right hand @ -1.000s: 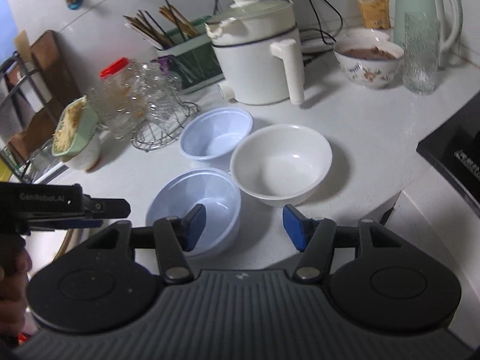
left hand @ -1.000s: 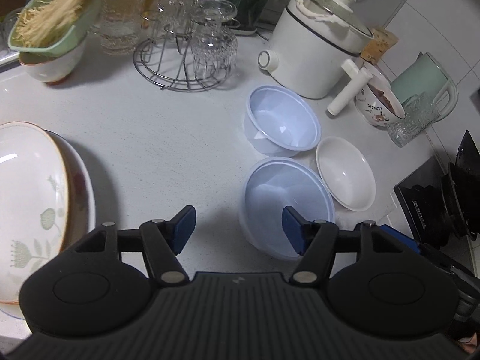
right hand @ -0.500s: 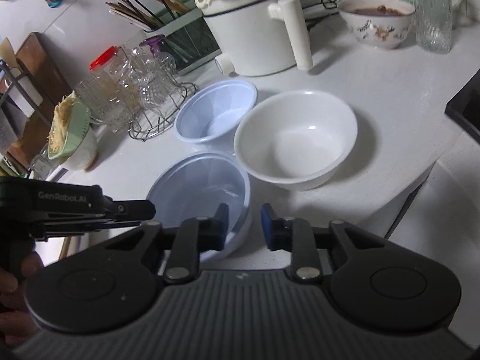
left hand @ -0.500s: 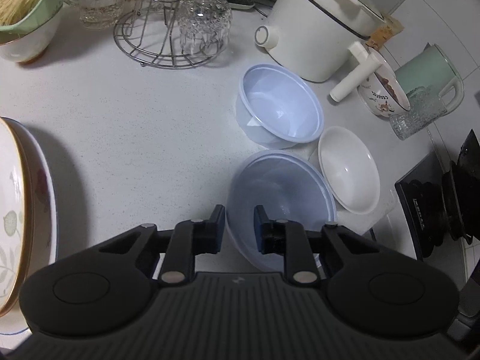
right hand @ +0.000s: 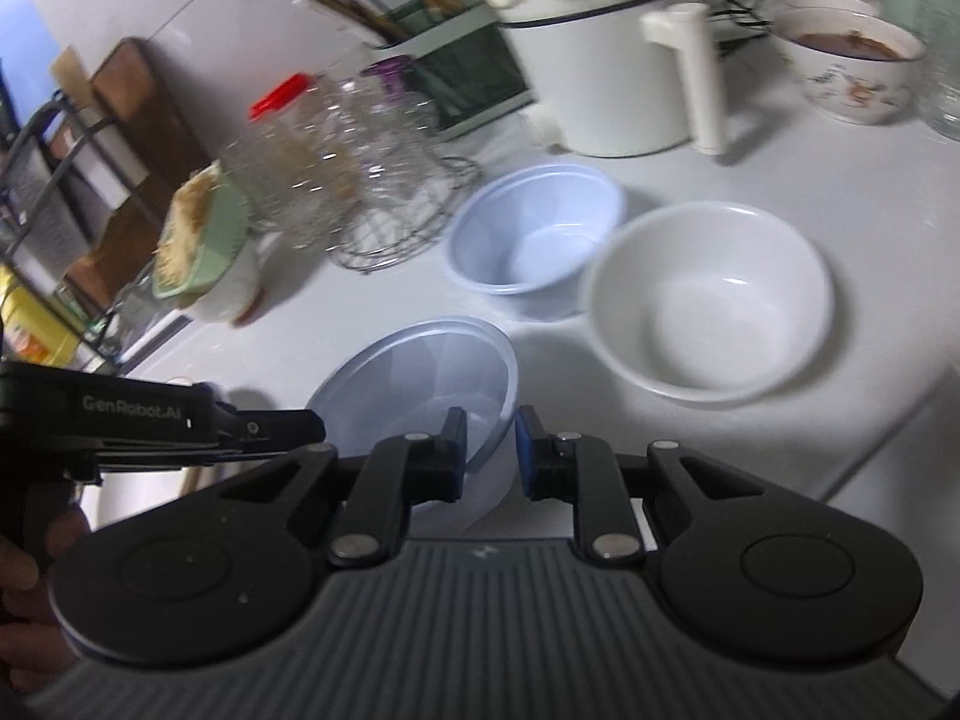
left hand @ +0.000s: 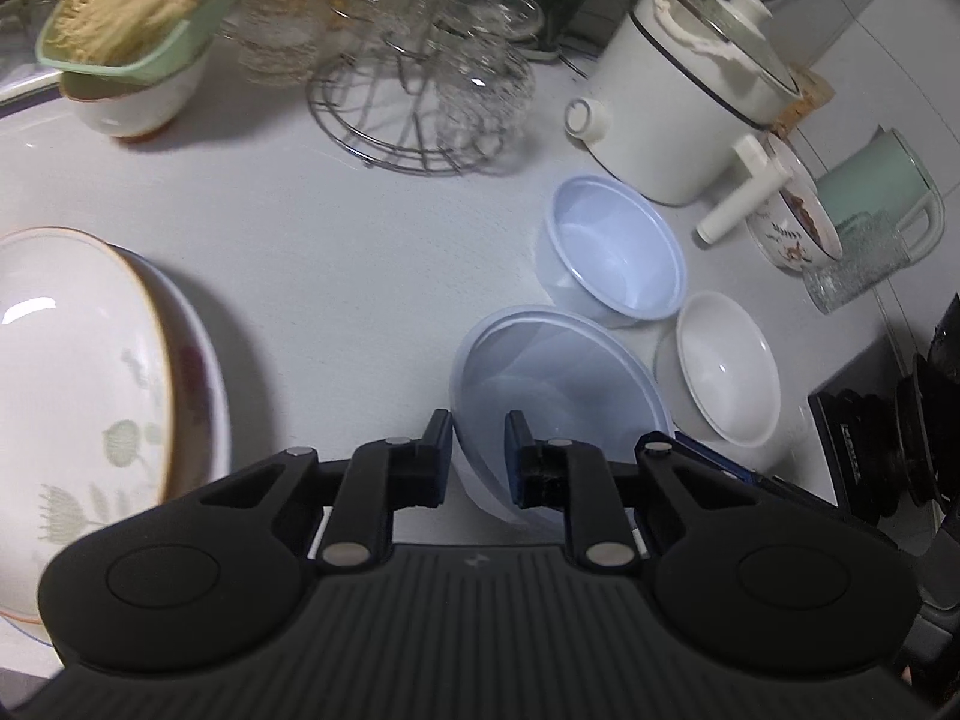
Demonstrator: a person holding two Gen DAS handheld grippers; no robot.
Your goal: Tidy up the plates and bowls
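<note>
- Far left in the left wrist view: two stacked plates (left hand: 90,396), glossy ceramic, the top one rimmed in orange with a faint leaf print, resting on the speckled white counter (left hand: 336,252).
- Behind them, a green dish of pale noodles (left hand: 132,18) sits on a white bowl; beside it stands a wire rack of cut-glass cups (left hand: 438,78).
- Now the action: the left gripper (left hand: 478,456) has its jaws narrow, pinched on the near-left rim of the translucent plastic bowl (left hand: 558,384), one blue pad inside, one outside.
- In the right wrist view the right gripper (right hand: 491,450) is clamped the same way on the bowl's (right hand: 420,378) opposite rim. The bowl looks tilted, so it's probably coming up off the counter.
- My read: thin, flexible plastic, so both grips should rise evenly or the wall will buckle and slip.
- Just beyond sits a second pale-blue plastic bowl (right hand: 534,228), same shape. That looks like the likely nesting target; lower it in squarely.
- To the right, a white bowl (right hand: 714,300), smooth and thicker-walled, close to the counter's edge, so swing wide of it.
- Far right: a white electric pot (left hand: 678,102), a flowered bowl (right hand: 852,72) with brown contents, and a mint kettle (left hand: 882,180).
</note>
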